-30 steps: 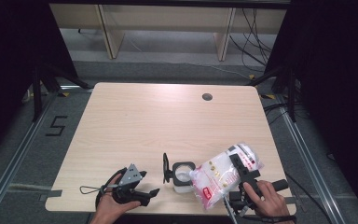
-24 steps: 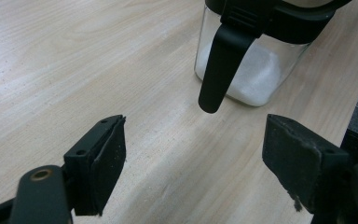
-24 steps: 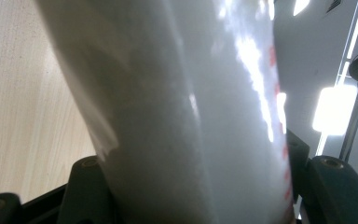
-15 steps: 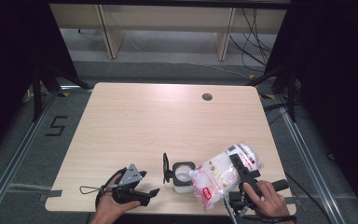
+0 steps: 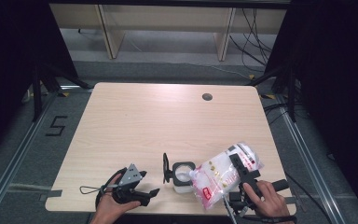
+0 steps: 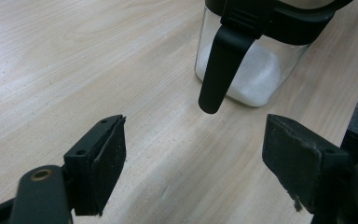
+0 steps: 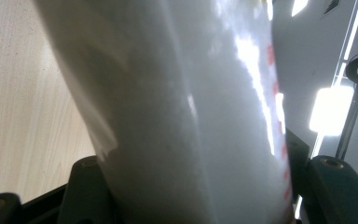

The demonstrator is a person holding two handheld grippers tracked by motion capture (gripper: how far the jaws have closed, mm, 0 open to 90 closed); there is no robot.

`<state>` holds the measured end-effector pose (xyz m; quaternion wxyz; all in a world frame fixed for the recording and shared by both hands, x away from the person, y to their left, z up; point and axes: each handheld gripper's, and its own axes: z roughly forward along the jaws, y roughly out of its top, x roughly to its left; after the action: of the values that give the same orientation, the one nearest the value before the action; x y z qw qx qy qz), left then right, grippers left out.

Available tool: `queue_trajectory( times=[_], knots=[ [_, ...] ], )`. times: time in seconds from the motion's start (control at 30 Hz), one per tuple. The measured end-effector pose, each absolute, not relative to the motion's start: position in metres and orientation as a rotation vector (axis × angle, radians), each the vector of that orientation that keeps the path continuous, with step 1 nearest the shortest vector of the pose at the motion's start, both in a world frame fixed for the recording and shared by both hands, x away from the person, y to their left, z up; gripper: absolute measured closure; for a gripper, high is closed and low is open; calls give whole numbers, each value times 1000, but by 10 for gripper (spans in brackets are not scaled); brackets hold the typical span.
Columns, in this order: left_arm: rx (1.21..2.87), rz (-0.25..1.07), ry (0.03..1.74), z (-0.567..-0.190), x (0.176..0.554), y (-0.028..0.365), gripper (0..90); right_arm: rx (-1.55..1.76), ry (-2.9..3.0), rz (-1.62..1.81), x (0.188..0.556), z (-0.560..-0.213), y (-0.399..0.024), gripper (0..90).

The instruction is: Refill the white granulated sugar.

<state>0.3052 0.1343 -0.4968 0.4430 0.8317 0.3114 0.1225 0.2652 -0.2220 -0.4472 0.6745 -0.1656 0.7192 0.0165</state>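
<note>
A small clear jar (image 5: 183,176) with a black rim stands near the table's front edge, its black lid (image 5: 166,168) flipped up at the left. White granules lie in the jar (image 6: 242,70), and its lid flap (image 6: 216,70) hangs down the side. A white plastic bag (image 5: 219,177) with red print is tilted, its lower corner at the jar's mouth. My right gripper (image 5: 238,164) is shut on this bag (image 7: 182,116), which sits between the jaws (image 7: 193,179). My left gripper (image 5: 148,184) rests on the table left of the jar, open (image 6: 196,154) and holding nothing.
The light wooden table (image 5: 144,121) has a round cable hole (image 5: 207,97) at the back right. Wooden shelf legs (image 5: 103,28) and cables stand beyond the far edge. A floor mark "5" (image 5: 56,126) lies to the left.
</note>
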Motion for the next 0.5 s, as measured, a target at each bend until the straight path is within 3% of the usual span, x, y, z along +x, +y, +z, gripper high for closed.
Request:
queue_trajectory(
  times=[0.5],
  knots=[
    [2053, 304, 778, -497, 305, 134, 212, -358, 1633, 35, 265, -448, -223, 421]
  ],
)
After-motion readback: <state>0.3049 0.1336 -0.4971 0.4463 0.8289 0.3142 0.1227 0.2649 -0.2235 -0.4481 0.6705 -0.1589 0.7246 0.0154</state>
